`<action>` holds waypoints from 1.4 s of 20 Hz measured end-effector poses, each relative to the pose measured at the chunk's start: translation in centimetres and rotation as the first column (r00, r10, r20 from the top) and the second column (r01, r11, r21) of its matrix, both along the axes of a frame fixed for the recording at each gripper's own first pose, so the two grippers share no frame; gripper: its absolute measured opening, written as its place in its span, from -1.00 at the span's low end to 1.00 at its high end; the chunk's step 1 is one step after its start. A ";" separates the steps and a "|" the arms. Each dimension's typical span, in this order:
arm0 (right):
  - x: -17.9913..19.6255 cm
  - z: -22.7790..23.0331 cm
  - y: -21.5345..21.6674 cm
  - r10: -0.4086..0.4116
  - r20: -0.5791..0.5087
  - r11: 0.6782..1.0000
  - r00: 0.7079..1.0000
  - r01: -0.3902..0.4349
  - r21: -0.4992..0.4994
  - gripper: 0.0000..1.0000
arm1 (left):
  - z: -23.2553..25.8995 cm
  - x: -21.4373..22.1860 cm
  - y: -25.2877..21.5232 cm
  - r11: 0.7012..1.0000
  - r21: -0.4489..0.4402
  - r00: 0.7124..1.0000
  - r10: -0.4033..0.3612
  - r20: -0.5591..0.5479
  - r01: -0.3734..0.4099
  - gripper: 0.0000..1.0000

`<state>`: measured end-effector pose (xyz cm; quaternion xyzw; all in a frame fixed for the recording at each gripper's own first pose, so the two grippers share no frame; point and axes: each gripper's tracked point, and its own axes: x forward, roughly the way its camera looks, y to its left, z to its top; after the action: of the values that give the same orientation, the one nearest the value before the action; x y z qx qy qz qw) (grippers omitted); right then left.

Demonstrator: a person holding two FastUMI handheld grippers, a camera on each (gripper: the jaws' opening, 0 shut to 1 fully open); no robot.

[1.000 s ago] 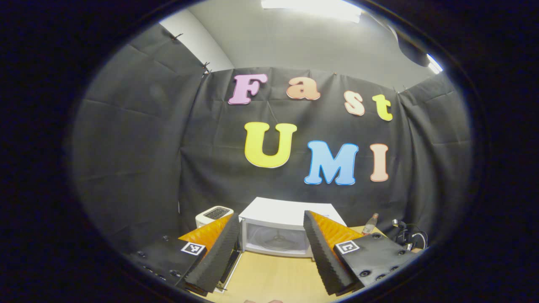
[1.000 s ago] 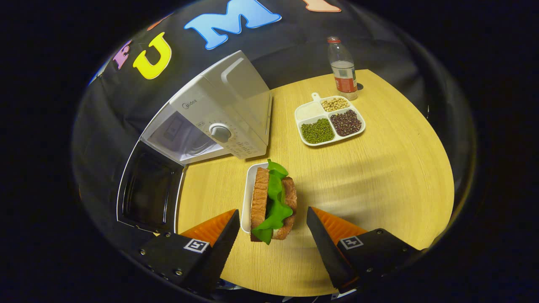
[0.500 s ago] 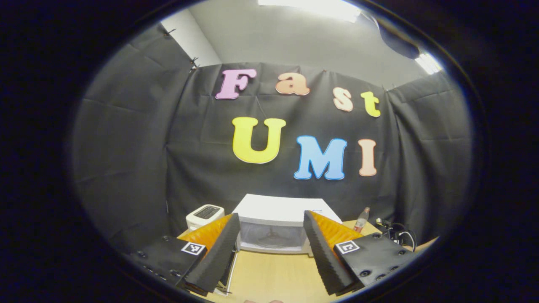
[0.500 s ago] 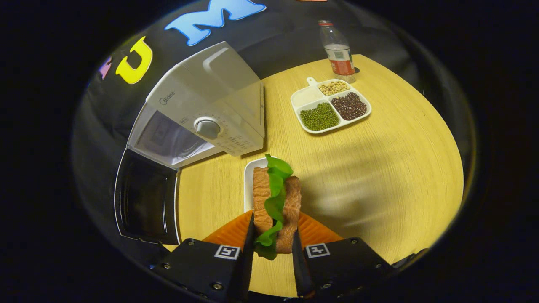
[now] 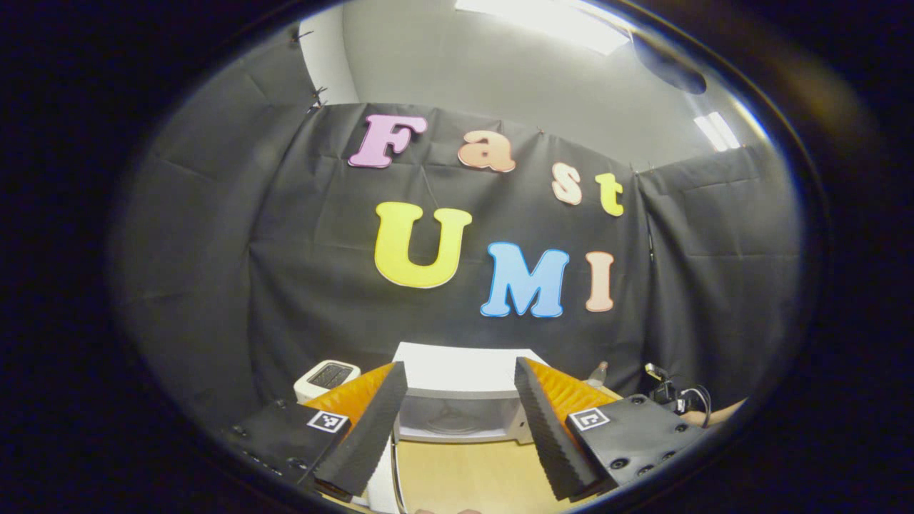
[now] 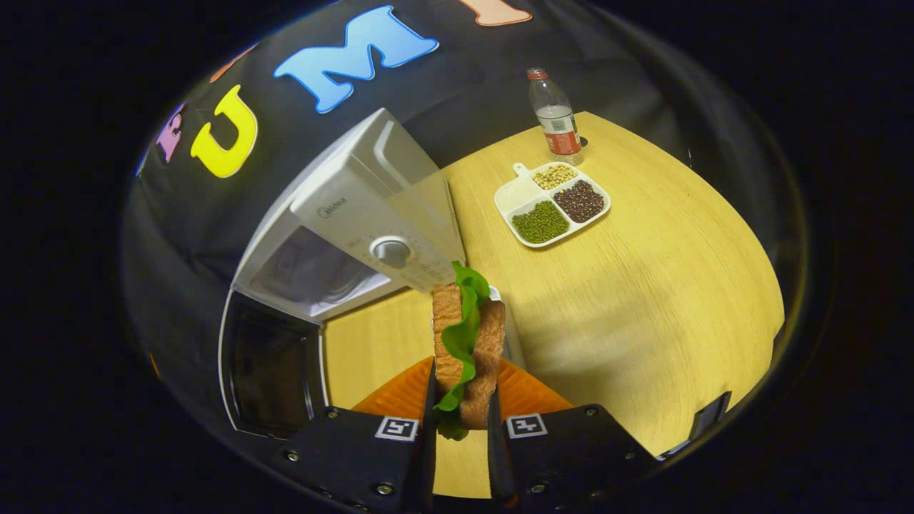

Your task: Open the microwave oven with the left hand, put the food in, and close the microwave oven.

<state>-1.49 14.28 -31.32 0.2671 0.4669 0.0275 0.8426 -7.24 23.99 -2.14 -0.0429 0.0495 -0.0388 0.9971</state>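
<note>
Sandwich (image 6: 468, 343), two slices of brown bread with green lettuce between them, stands on edge at lower centre of the right gripper view, pinched from both sides by the right gripper (image 6: 460, 421), whose fingers press on the bread. A corner of a small white plate (image 6: 494, 293) peeks out just behind the sandwich's top, on the wooden table (image 6: 643, 300).

At centre left of that view sits the white microwave oven (image 6: 357, 207), its round dial (image 6: 391, 251) facing the camera. Its door (image 6: 271, 364) hangs swung wide at lower left, dark window showing, and the pale cavity (image 6: 307, 271) is exposed between door and dial panel. Toward the upper right of the frame a white divided tray (image 6: 551, 203) lies on the table, with green beans, dark red beans, pale beans and a white filling in its four compartments. Just beyond it a clear plastic bottle (image 6: 555, 118) with a red cap and red label stands upright near the table's far edge.

In the left gripper view the left gripper (image 5: 460, 421) holds nothing, fingers spread wide at the bottom of the frame. Between them, farther off, the microwave oven (image 5: 457, 371) shows its white top and open cavity. A white toaster (image 5: 325, 376) sits to its left, and the bottle's top (image 5: 598, 371) and some dark cables (image 5: 671, 392) lie at lower right.
</note>
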 end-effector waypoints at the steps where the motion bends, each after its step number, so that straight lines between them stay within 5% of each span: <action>1: 0.1 1.1 0.9 -0.016 0.022 0.999 1.000 0.015 0.034 -0.39 | 0.2 0.3 0.4 1.000 0.009 1.000 -0.006 0.009 0.006 0.94; 4: 1.1 4.4 4.4 -0.059 0.102 0.985 0.993 0.041 0.166 -0.39 | 0.9 1.2 0.9 0.999 0.032 0.999 -0.042 0.028 0.041 0.96; 7: 2.7 7.3 8.5 -0.136 0.166 0.932 0.977 0.069 0.356 -0.40 | 1.1 1.8 0.9 0.996 0.036 0.996 -0.086 0.037 0.084 0.96; 13: 5.6 5.9 15.0 -0.172 0.185 0.915 0.968 0.087 0.395 -0.39 | 2.2 2.2 3.0 0.999 0.043 0.998 -0.036 0.057 0.034 0.92; 18: 9.8 2.6 19.3 -0.304 0.127 0.871 0.944 0.221 0.439 -0.40 | 2.5 1.8 5.1 0.997 0.079 0.998 -0.004 0.061 -0.001 0.94; 22: 13.3 -0.1 22.2 -0.425 0.088 0.804 0.901 0.331 0.495 -0.39 | 2.1 1.0 7.9 0.988 0.144 0.999 0.042 0.029 -0.046 0.94; 28: 18.7 -3.1 24.8 -0.615 0.016 0.647 0.789 0.493 0.581 -0.38 | 0.7 -0.6 12.1 0.977 0.185 0.994 0.109 -0.022 -0.103 0.93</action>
<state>17.22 39.05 -34.47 0.6224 0.2413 -0.0721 0.7411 -7.88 36.05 -1.42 0.0458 0.0665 0.0200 0.9965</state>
